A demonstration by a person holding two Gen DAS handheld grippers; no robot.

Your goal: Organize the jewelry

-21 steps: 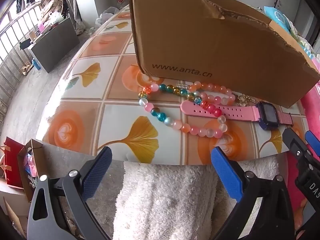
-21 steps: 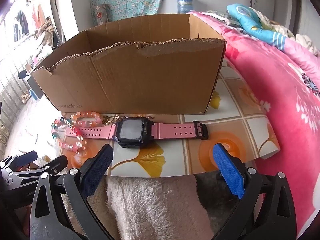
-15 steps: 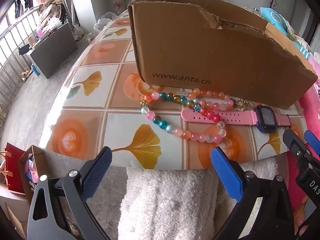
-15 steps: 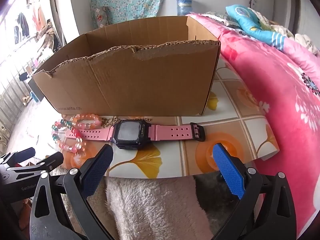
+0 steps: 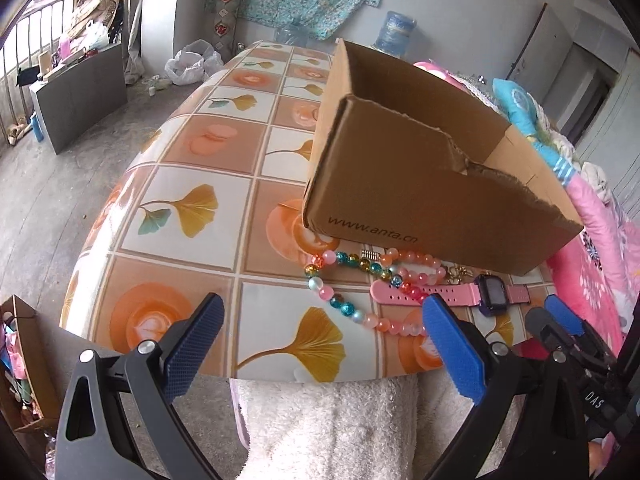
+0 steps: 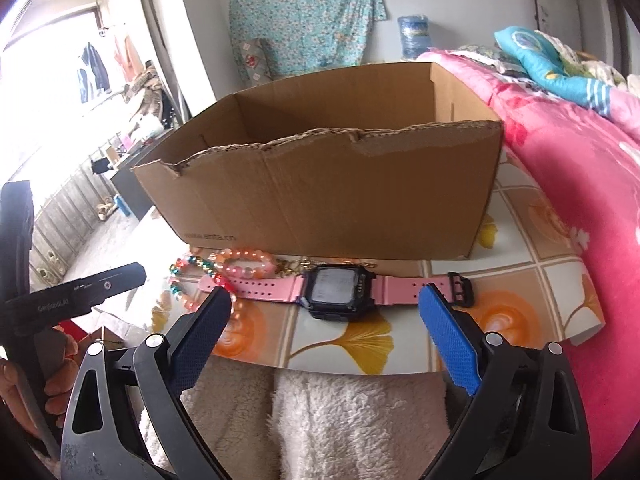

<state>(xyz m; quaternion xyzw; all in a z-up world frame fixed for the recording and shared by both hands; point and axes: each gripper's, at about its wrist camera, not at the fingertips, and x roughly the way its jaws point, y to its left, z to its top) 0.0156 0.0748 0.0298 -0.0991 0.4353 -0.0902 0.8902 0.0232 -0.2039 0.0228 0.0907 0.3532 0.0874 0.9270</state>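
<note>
A pink-strapped watch (image 6: 335,293) with a dark face lies on the table in front of an open cardboard box (image 6: 320,204). A bead necklace (image 5: 352,312) of pink, teal and orange beads lies over the watch's left strap end; it shows in the right wrist view (image 6: 236,266) too. The watch also shows in the left wrist view (image 5: 490,295). My left gripper (image 5: 320,340) is open and empty at the table's near edge, left of the necklace. My right gripper (image 6: 324,332) is open and empty, just short of the watch. The box (image 5: 420,184) looks empty where its inside shows.
The table (image 5: 192,216) has a ginkgo-leaf tile cloth and ends just ahead of both grippers. A pink floral quilt (image 6: 580,168) lies on the right of the box. A white fluffy garment (image 6: 340,420) is below the grippers. A grey cabinet (image 5: 80,92) stands far left.
Both grippers have risen and moved nearer the table, so the box's inside now shows. The left view has swung left. The jewelry has not moved.
</note>
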